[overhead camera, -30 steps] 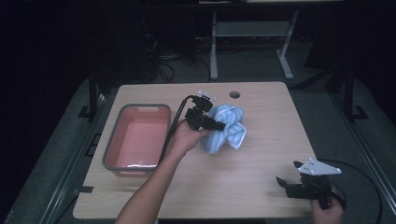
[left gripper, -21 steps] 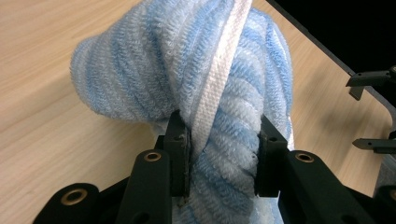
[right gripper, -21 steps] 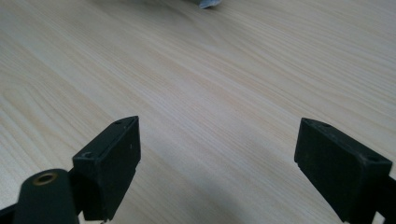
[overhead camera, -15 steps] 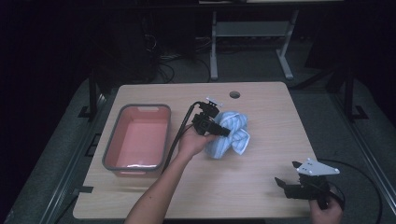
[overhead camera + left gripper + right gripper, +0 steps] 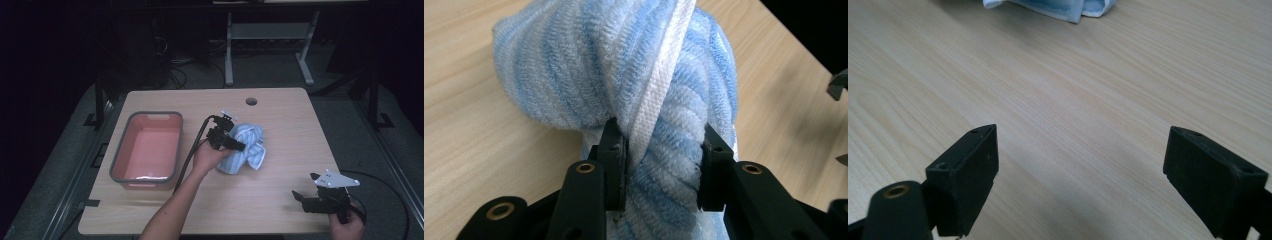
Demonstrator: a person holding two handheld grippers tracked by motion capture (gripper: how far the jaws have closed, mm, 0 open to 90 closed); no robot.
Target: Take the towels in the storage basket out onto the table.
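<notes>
Fingers of the left gripper are clamped on a bunched fold of the blue-and-white striped towel, pinching it from both sides. Going big to small from there: the wooden counter carries everything, the towel sits crumpled about mid-counter, and the pink tub with the grey rim is just to the towel's left. Right gripper rests well off from the towel, near the counter's front right corner, its fingers spread wide over bare wood with nothing between them.
</notes>
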